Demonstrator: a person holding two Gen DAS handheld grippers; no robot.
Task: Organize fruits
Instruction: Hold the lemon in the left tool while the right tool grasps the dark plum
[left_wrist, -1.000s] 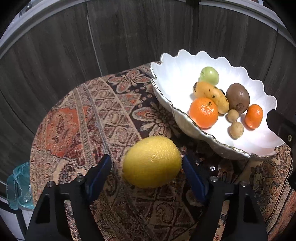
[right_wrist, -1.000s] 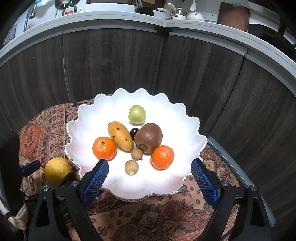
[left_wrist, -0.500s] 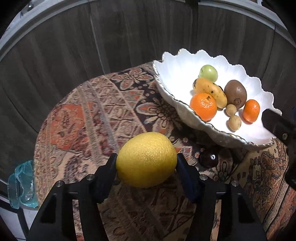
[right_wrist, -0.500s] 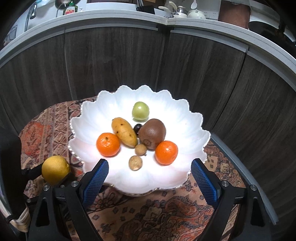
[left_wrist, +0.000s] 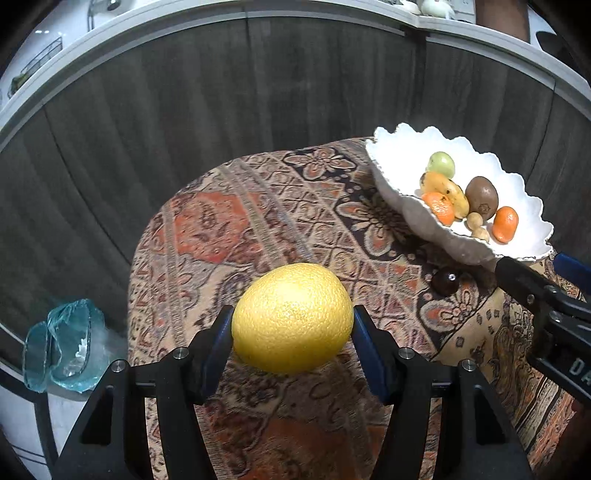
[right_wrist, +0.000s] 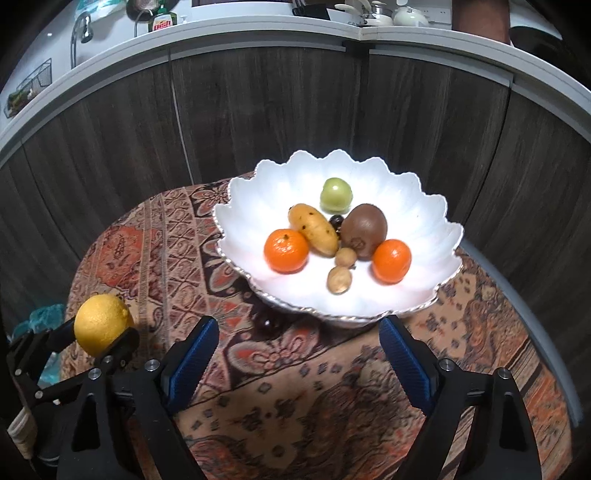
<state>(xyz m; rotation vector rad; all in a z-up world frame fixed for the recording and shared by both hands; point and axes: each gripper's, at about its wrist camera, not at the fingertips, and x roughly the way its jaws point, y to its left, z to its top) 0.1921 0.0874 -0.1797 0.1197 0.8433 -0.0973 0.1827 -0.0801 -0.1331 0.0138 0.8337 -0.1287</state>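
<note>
Item: lemon (left_wrist: 291, 317), yellow, large, clamped between both blue pads of the left gripper (left_wrist: 291, 332) and carried clear of the patterned cloth (left_wrist: 236, 229), over the cloth's near-left part.

Item: white scalloped bowl (right_wrist: 424, 206), standing toward the far-right edge of the cloth; it held two tangerines, a kiwi, a green fruit, a spotted yellow fruit, a dark berry and two small tan fruits.

Item: dark cherry (right_wrist: 269, 322), loose on the cloth just beside the bowl's near rim.

Item: right gripper (right_wrist: 299, 354), jaws closing, nothing between them, poised before the bowl's near rim with the cherry just ahead.

Step in hand, as judged: transfer of the lemon to the bowl.

Next move calls for: carrying it over the scalloped rim, then lowering onto the bare left side so resting fruit is not knocked.
</note>
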